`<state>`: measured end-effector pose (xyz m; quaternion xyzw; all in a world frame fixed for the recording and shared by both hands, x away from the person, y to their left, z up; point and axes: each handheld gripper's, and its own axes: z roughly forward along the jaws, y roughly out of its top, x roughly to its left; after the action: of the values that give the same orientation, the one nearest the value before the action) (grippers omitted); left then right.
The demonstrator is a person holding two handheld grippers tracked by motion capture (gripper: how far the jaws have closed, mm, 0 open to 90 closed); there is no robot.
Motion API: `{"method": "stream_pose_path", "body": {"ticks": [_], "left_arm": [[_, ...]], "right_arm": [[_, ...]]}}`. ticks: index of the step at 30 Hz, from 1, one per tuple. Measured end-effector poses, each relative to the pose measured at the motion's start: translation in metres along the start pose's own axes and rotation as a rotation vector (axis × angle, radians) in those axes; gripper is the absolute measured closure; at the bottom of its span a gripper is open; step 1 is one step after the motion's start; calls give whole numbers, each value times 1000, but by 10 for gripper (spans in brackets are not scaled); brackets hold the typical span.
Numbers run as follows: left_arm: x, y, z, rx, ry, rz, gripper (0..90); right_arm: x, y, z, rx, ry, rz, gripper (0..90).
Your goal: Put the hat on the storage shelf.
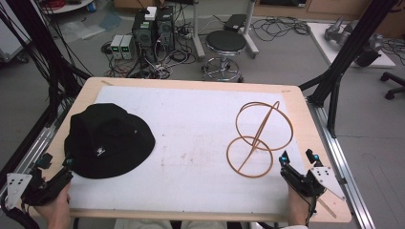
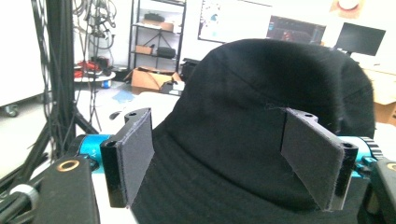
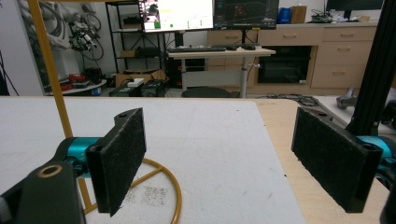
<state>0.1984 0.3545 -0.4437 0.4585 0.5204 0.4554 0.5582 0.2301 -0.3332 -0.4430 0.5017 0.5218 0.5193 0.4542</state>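
While both of the person's hands rest at the near edge of the surface (image 1: 200, 85), the black bucket hat (image 1: 109, 139) lies on the left side of the white mat (image 1: 191, 138), crown up and brim spread flat around it. It is soft dark cloth with rows of stitching round the brim and a small pale emblem on the near side of the crown. In the left gripper view the hat (image 2: 261, 116) rises close ahead, its brim reaching in between the two padded jaws.

On the near left, the left claw (image 1: 56, 161) sits spread wide, right at the hat's near left brim edge. In its own view the left claw (image 2: 224, 163) has its jaws standing well apart on either side of the brim; whether the pads actually touch the cloth I cannot tell, and nothing is pinched.

On the right side of the mat stands a wire stand (image 1: 258, 138) of thin golden-brown rings: a flat ring on the mat, a slanted rod rising from it, and two crossed hoops above.

At the near right, the right claw (image 1: 298, 156) is also spread wide and holds nothing, just to the right of the stand's base ring. In the right gripper view the right claw (image 3: 233, 163) gapes over bare mat, with the stand's base ring (image 3: 159, 186) curving beside one jaw.
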Motion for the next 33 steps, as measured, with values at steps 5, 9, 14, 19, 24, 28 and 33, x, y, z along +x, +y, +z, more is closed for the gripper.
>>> {"method": "stream_pose_path", "body": {"ticks": [5, 9, 14, 19, 24, 28, 33], "left_arm": [[-5, 6, 1, -13, -28, 15, 248], [-13, 13, 5, -12, -68, 50, 240], [-24, 18, 11, 2, -111, 107, 235], [-31, 22, 17, 8, -134, 118, 239], [-38, 26, 24, 34, -156, 133, 238], [-45, 27, 31, 68, -181, 143, 238], [-50, 27, 38, 106, -193, 166, 241]], "right_arm": [[-1, 0, 0, 1, 3, 1, 168], [-1, -1, 0, 2, 2, 8, 166], [-1, 0, 0, -1, 1, 3, 166], [-2, -1, -1, 1, 1, 0, 166], [-2, -1, -2, 3, -2, 8, 166], [-4, -1, -4, -1, -7, 3, 166], [-5, -1, -5, 1, -7, 3, 166]]}}
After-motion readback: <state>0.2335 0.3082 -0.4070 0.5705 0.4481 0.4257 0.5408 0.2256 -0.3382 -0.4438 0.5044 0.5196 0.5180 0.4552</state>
